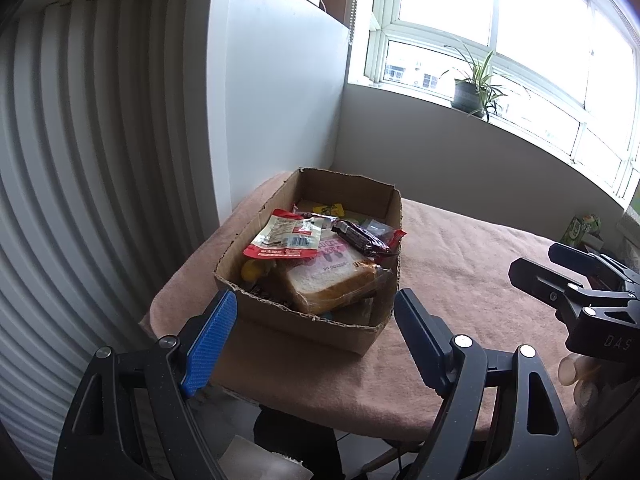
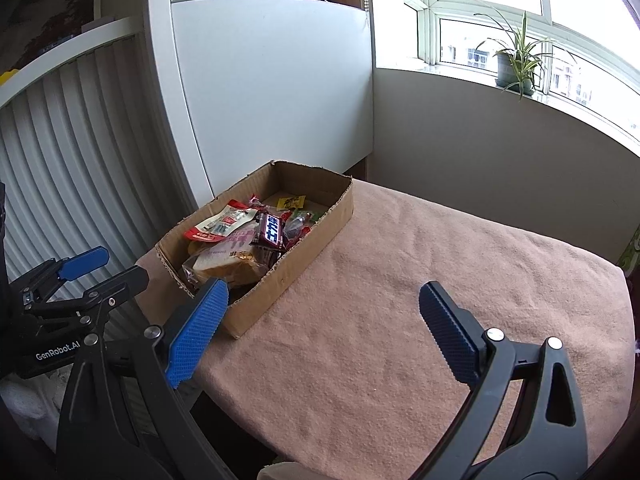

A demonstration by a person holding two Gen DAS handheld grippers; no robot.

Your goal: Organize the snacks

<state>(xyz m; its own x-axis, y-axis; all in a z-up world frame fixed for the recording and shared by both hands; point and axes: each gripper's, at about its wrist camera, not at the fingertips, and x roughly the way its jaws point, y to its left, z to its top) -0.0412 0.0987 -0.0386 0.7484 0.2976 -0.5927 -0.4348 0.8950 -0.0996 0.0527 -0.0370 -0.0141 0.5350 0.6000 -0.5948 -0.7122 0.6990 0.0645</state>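
Left wrist view, left gripper (image 1: 316,316) spread before brown cardboard snack box (image 1: 352,332), bread slice facing, right wrist view, right gripper (image 2: 324,304) spread over bare pink-clothed table (image 2: 420,280)

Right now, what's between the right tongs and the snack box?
Only bare pink cloth lies between the right tongs and the snack box, seen in the right wrist view.

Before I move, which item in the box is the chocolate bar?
On the pink-covered table, find the open cardboard box near the white cabinet. The chocolate bar lies on top of the pile, over the bagged bread: the only dark brown wrapper, with bold white characters.
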